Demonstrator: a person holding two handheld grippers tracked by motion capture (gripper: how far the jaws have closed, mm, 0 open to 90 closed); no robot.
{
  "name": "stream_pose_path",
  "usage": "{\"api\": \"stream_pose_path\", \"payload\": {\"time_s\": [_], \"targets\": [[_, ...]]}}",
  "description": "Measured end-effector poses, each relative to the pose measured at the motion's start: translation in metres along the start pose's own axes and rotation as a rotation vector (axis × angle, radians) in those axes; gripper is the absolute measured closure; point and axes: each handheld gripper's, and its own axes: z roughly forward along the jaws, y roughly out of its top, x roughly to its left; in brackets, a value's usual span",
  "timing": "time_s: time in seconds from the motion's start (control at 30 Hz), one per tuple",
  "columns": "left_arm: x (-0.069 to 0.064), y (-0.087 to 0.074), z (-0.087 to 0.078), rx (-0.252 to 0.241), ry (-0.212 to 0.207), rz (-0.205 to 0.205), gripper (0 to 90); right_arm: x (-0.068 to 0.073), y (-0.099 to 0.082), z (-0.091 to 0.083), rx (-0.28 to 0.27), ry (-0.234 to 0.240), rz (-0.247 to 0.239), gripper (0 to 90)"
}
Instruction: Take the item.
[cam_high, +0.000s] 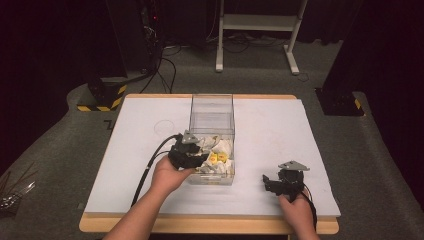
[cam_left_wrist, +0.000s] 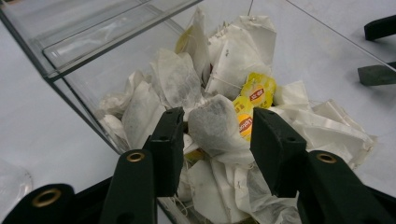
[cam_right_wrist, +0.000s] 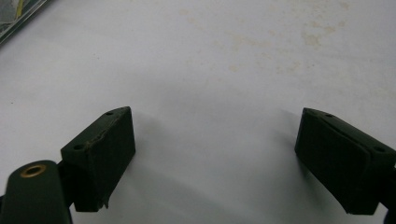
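High view: a white table (cam_high: 270, 130) carries a clear box (cam_high: 212, 111) at its middle, with a heap of tea bags (cam_high: 217, 159) in its near end; the left gripper (cam_high: 192, 156) reaches into that heap, its jaws part-spread either side of one tea bag (cam_left_wrist: 212, 125), contact unclear; the right gripper (cam_high: 267, 181) rests near the table's front right, jaws spread wide over bare surface.

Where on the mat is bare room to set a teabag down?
Free: the mat right of the box, and the left side out to its edge. Crowded: the box's near end, heaped with teabags, left tongs in it.
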Motion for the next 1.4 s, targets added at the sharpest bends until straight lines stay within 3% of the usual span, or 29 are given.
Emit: {"api": "stream_pose_path", "payload": {"time_s": [0.17,0.43,0.57,0.87,1.4], "targets": [[-0.004,0.005,0.006,0.037,0.0,0.02,50.9,0.0,0.0,0.0,0.0,0.0,0.0,12.0],[-0.006,0.008,0.016,0.083,0.012,0.035,50.1,0.0,0.0,0.0,0.0,0.0,0.0,12.0],[-0.008,0.01,0.019,0.113,0.025,0.061,52.6,0.0,0.0,0.0,0.0,0.0,0.0,12.0],[-0.007,0.01,0.024,0.153,0.029,0.066,52.2,0.0,0.0,0.0,0.0,0.001,0.0,12.0],[-0.008,0.011,0.026,0.162,0.048,0.062,54.4,0.0,0.0,0.0,0.0,0.001,0.0,12.0]]}}
